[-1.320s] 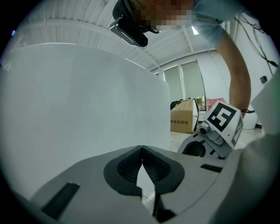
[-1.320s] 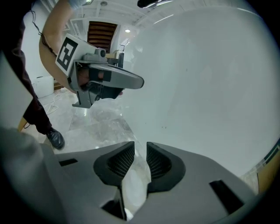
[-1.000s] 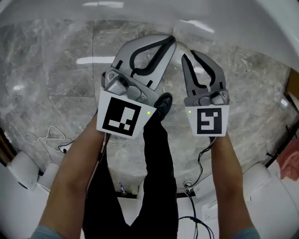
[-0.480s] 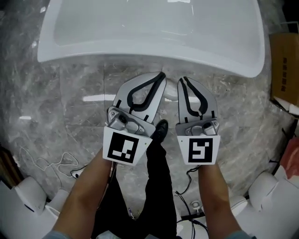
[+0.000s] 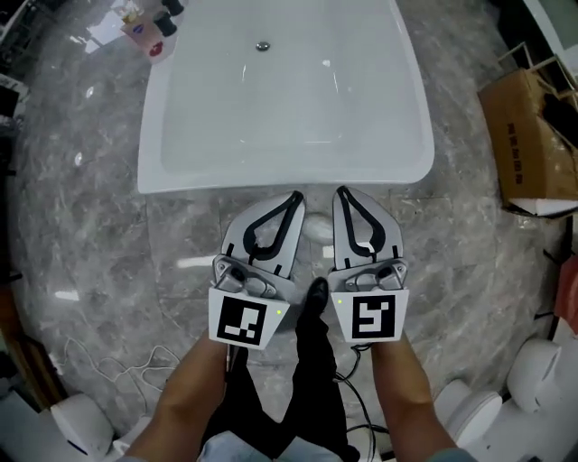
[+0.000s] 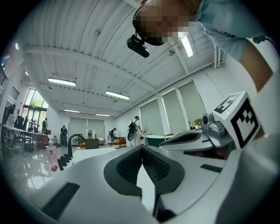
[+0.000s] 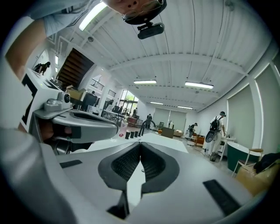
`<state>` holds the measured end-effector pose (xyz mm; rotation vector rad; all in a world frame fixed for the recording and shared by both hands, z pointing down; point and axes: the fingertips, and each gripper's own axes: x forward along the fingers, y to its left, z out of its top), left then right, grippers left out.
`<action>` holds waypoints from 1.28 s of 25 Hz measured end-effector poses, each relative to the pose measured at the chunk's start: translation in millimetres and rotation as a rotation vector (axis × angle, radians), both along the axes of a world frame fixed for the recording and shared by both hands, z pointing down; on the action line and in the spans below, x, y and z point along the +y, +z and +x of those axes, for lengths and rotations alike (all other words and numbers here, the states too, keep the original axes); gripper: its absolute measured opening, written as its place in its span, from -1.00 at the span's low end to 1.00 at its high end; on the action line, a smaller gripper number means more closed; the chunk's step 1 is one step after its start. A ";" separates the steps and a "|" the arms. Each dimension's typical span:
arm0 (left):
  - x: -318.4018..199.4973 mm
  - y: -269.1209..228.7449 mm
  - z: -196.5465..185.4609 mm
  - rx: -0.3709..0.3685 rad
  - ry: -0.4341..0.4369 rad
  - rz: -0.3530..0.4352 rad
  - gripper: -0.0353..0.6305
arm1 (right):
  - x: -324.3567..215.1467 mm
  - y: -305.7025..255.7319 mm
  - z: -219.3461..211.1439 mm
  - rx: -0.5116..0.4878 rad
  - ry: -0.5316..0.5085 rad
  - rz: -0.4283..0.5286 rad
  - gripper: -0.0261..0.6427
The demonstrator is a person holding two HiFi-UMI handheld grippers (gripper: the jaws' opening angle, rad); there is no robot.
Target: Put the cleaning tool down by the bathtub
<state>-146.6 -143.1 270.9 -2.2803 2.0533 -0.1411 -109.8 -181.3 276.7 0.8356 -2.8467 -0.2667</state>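
Observation:
Both grippers are held side by side in front of me, over the grey marble floor just short of the white bathtub (image 5: pixel 181 171). The left gripper (image 5: pixel 296 196) is shut, its pads meeting with nothing between them (image 6: pixel 142 148). The right gripper (image 5: pixel 341 192) has just been closing and now stands shut and empty (image 7: pixel 140 144). A pale oval shape (image 5: pixel 318 227) lies on the floor between the two grippers, close to the tub's near rim; I cannot tell what it is. No cleaning tool sits in either gripper.
Several bottles (image 5: pixel 149 27) stand at the tub's far left corner. A cardboard box (image 5: pixel 524 135) sits to the right of the tub. Cables (image 5: pixel 99 365) trail on the floor at lower left. White rounded fixtures (image 5: pixel 533 370) stand at the lower right. My shoe (image 5: pixel 316 293) shows between the grippers.
Both grippers have risen together and the whole bathtub has come into view. The right gripper's jaws went from parted to shut. The left jaws stayed shut.

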 end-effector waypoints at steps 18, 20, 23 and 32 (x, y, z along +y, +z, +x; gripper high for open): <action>48.9 -287.4 49.7 -0.016 -0.010 0.185 -0.85 | 49.1 -293.4 97.9 -0.226 0.168 0.175 -0.88; 54.2 -310.1 56.1 -0.009 -0.008 0.200 -0.84 | 55.0 -319.0 107.5 -0.247 0.179 0.199 -0.88; 61.9 -338.6 64.2 -0.016 -0.006 0.227 -0.85 | 62.5 -348.7 116.9 -0.266 0.196 0.223 -0.88; 74.4 -381.0 86.5 -0.018 0.011 0.278 -0.85 | 76.0 -394.7 136.1 -0.291 0.227 0.259 -0.88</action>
